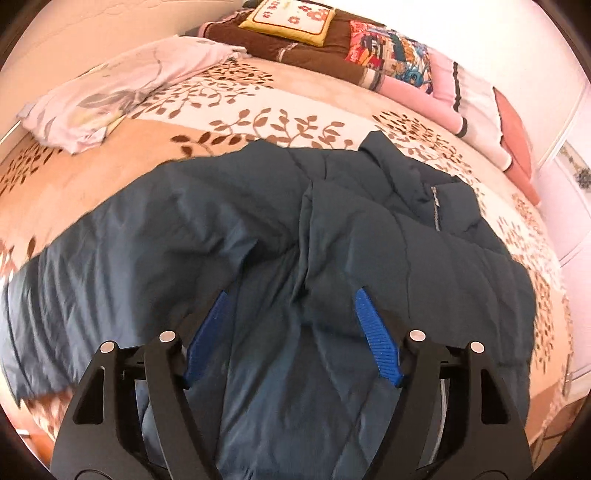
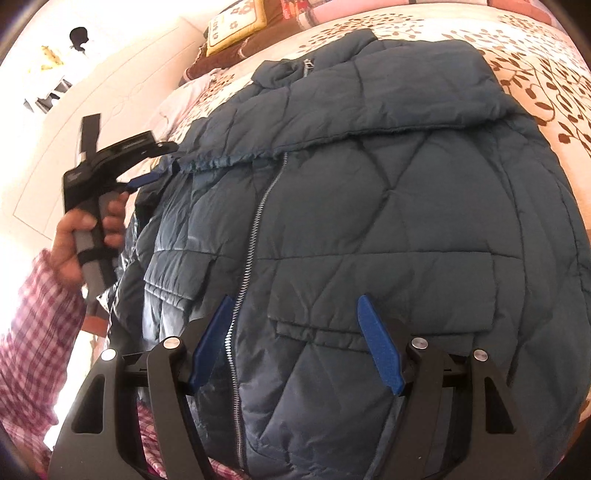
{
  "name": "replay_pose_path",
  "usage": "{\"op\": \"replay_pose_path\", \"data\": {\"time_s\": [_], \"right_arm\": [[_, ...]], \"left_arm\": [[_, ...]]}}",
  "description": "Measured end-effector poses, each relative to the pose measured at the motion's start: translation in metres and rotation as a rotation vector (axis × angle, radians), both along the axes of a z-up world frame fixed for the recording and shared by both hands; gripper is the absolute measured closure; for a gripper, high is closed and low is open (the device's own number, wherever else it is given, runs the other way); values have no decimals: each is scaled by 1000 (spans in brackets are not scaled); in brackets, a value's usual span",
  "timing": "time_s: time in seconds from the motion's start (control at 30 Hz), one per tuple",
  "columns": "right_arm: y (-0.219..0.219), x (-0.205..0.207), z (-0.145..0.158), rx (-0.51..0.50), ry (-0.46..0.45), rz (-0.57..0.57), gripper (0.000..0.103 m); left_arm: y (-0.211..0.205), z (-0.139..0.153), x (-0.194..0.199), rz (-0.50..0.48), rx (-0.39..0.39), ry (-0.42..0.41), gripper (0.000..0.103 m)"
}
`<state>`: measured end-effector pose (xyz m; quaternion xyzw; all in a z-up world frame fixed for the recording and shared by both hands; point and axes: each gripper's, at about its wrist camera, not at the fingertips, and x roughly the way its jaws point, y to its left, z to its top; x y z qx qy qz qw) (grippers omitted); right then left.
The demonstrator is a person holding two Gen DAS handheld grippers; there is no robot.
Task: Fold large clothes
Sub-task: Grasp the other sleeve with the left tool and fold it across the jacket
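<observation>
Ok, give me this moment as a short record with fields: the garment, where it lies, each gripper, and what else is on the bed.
garment: dark blue quilted jacket, zipper closed
surface: bed with leaf-print blanket
left gripper: open, over the jacket
right gripper: open, astride the lower front
also on bed: pale crumpled cloth, yellow cushion

A dark teal quilted jacket (image 2: 388,221) with a silver zipper (image 2: 258,221) is seen at centre frame; a cream bedspread (image 1: 258,107) with brown leaves fills the upper frame, blue finger pads (image 2: 376,343) the bottom.
</observation>
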<state>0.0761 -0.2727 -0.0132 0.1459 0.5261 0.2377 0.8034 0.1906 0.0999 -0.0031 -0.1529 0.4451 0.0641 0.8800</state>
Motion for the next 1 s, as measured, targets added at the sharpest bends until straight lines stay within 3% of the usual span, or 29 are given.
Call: {"op": "replay_pose_path", "data": {"time_s": [0.17,0.5,1.0], "right_arm": [[9,-7,-2,-31,24,-11,34],[27,-18,4,-89,6,37,34],[49,-23,3,-143,2,87,34]], "left_arm": [[14,-1,-50,44,-45,-17,32],[56,-17,-128,140,-40,-5,32],[138,-59,-182,431,-247,-70,32]]}}
